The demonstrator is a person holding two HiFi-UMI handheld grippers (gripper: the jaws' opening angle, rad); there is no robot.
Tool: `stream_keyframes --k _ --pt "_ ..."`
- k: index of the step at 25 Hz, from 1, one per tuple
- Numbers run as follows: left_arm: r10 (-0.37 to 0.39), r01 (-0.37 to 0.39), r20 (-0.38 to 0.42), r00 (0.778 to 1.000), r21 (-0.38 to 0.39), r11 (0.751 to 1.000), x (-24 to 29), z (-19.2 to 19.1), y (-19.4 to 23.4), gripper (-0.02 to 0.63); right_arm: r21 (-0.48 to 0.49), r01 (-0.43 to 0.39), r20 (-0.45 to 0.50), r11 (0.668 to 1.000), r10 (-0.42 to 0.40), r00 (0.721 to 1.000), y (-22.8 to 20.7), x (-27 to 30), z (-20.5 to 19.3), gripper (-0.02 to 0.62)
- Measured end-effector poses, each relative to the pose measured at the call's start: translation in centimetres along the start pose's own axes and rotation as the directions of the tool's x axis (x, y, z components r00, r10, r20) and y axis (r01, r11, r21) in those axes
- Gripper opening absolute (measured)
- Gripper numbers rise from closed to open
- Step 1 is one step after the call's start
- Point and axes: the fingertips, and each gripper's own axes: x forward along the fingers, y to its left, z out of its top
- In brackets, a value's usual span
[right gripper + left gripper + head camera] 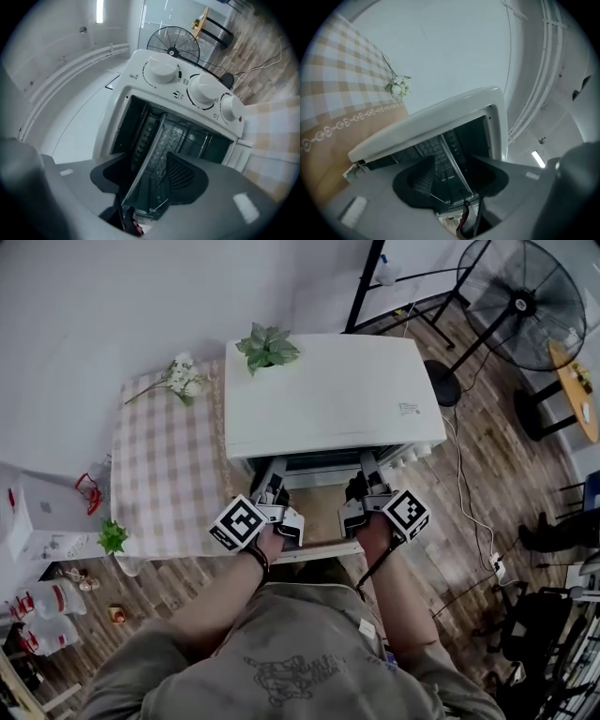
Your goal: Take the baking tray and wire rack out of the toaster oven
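Holds left gripper (272,474) and right gripper (367,472) at the open mouth of the boxy white toaster oven (328,395). Straddles the front rim of the shiny metal baking tray (145,159) with each, jaws apart, clamping nothing. Shows tray and thin steel wire rack (185,135) inside the oven.

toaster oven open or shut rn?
Open. Both gripper views look straight into the toaster oven cavity, and the wire rack shows inside with no door across the front.

Toaster oven (328,395): white, front open.
Baking tray (145,159): metal, rim at the oven's mouth.
Wire rack (185,136): inside the oven.
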Motion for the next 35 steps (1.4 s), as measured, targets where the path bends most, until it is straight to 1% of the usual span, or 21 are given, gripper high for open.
stream_keyframes --k 3,7,11,14,16,19,23,25,27,28,29,30,31,33,35 --pt "-0.006 0.007 0.046 0.999 -0.010 1.000 0.6 0.1 0.4 0.198 0.023 -0.032 0.003 0.999 0.032 0.999 -0.4 1.0 0.4 0.249" --pt "-0.022 0.022 0.093 0.995 -0.006 1.000 1.6 -0.2 0.6 0.198 0.028 -0.060 0.011 0.998 0.059 0.998 -1.2 2.2 1.6 0.247" --pt "-0.023 0.029 0.144 0.989 -0.036 0.999 2.3 -0.2 1.3 0.198 0.071 -0.082 0.027 0.994 0.080 0.996 -1.9 3.1 2.1 0.242" --pt "-0.043 0.046 0.180 0.983 -0.012 0.999 2.8 0.3 1.1 0.198 0.100 -0.090 0.024 0.991 0.088 0.996 -2.5 3.7 2.3 0.239" --pt "-0.055 0.054 0.204 0.977 0.013 0.998 3.0 0.7 1.0 0.195 0.110 -0.095 0.024 0.989 0.093 0.995 -2.9 4.0 2.3 0.255" --pt "-0.053 0.056 0.246 0.968 -0.006 0.998 3.2 1.3 1.1 0.193 0.138 -0.114 0.028 0.984 0.111 0.993 -2.9 4.6 2.4 0.253" --pt "-0.045 0.050 0.271 0.961 -0.009 0.999 3.7 2.0 0.8 0.184 0.187 -0.121 0.028 0.975 0.118 0.993 -2.7 5.3 2.4 0.227" --pt "-0.035 0.044 0.287 0.957 -0.024 0.999 4.0 2.5 0.8 0.175 0.188 -0.117 0.025 0.975 0.114 0.993 -2.7 5.7 2.6 0.214" --pt "-0.016 0.037 0.313 0.950 -0.061 0.997 4.0 3.1 1.1 0.159 0.175 -0.111 0.035 0.978 0.106 0.994 -2.5 6.1 3.1 0.185" --pt "-0.006 0.035 0.328 0.945 -0.082 0.996 4.0 3.4 1.4 0.142 0.171 -0.108 0.042 0.979 0.102 0.994 -2.4 6.3 3.4 0.152" --pt "0.002 0.031 0.338 0.941 -0.092 0.995 3.9 3.5 1.6 0.128 0.172 -0.103 0.047 0.980 0.096 0.994 -2.3 6.5 3.7 0.127" --pt "0.007 0.026 0.342 0.940 -0.092 0.995 3.8 3.6 1.8 0.112 0.178 -0.097 0.047 0.979 0.090 0.995 -2.4 6.7 3.9 0.121" --pt "0.010 0.022 0.343 0.939 -0.088 0.996 3.8 3.7 1.8 0.114 0.185 -0.091 0.045 0.978 0.084 0.995 -2.5 6.8 4.1 0.107" --pt "0.013 0.021 0.344 0.939 -0.095 0.995 3.8 3.6 1.7 0.112 0.203 -0.092 0.043 0.975 0.085 0.996 -2.5 6.8 4.1 0.101" --pt "0.022 0.021 0.347 0.938 -0.119 0.993 3.7 3.6 1.7 0.106 0.234 -0.093 0.047 0.968 0.085 0.995 -2.6 6.7 4.1 0.096"
